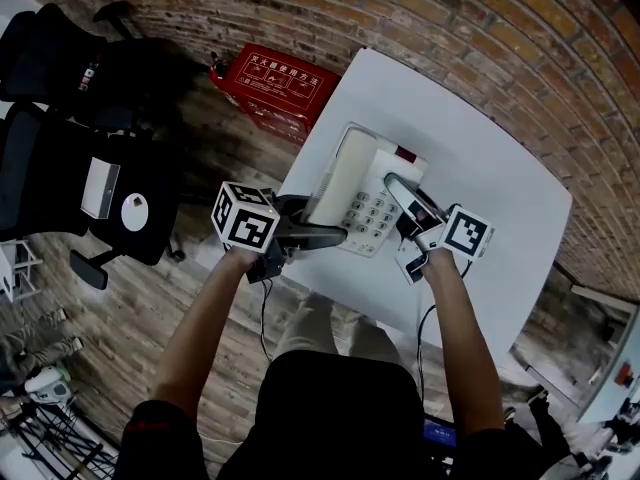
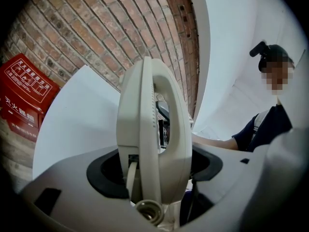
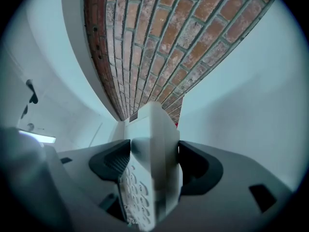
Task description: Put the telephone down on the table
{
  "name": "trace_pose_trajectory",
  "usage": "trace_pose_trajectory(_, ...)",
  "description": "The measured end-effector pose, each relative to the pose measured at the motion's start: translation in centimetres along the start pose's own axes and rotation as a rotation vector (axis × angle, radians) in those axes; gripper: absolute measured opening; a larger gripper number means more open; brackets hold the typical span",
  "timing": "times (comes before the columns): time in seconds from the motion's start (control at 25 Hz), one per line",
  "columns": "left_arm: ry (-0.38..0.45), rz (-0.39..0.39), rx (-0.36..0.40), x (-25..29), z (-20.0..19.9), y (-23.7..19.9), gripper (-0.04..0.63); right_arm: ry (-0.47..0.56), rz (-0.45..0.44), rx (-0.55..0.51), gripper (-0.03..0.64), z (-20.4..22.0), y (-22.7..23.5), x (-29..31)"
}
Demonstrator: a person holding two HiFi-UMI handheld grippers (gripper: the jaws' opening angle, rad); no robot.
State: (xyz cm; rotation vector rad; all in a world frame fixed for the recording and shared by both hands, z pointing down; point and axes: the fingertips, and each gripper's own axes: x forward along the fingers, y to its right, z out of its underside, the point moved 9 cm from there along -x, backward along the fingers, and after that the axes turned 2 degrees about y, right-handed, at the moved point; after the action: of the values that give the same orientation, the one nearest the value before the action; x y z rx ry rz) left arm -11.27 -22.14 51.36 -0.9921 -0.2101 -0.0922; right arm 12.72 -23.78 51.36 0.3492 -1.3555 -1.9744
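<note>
Nearest, two bare forearms reach forward. The left hand-held gripper point(image 1: 325, 233) point(image 2: 154, 170) pinches the handset side of a cream plastic desk telephone point(image 1: 360, 193) point(image 2: 145, 129) point(image 3: 152, 144); in the left gripper view the handset stands edge-on, with a dark pad pressed against each flank. The right hand-held gripper point(image 1: 405, 213) point(image 3: 154, 168) clamps the keypad side, both pads tight on the casing. The telephone is carried between the two, above the near-left part of a white square counter point(image 1: 480, 158). Cannot tell whether its base touches the surface. Beyond the counter's far-left corner a red rectangular box with white print point(image 1: 275, 88) sits on the wood-plank floor point(image 1: 150, 298). Black office chairs point(image 1: 60, 168) stand at left. A red brick wall point(image 1: 450, 8) is farthest.
</note>
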Motion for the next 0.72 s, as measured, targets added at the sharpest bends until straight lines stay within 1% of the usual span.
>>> trace_pose_trajectory(0.2, -0.015, -0.006, -0.017, 0.1, 0.0, -0.9, 0.345, -0.011, 0.001, 0.016, 0.296, 0.1, 0.9, 0.6)
trace_pose_trajectory(0.36, -0.021, -0.009, -0.035, 0.1, -0.1, -2.4, 0.347, -0.019, 0.033, 0.031, 0.296, 0.2, 2.2, 1.5)
trace_pose_trajectory(0.52, -0.034, -0.014, -0.039, 0.3, -0.1, -3.0, 0.347, -0.019, 0.046, 0.044, 0.296, 0.4, 3.0, 1.6)
trace_pose_trajectory(0.64, -0.038, -0.014, -0.044, 0.4, -0.1, -3.6, 0.347, -0.017, 0.032, 0.041, 0.296, 0.4, 3.4, 1.9)
trace_pose_trajectory(0.72, -0.042, -0.016, -0.048, 0.5, 0.0, -4.0, 0.347, -0.021, 0.049, 0.047, 0.296, 0.5, 3.8, 2.0)
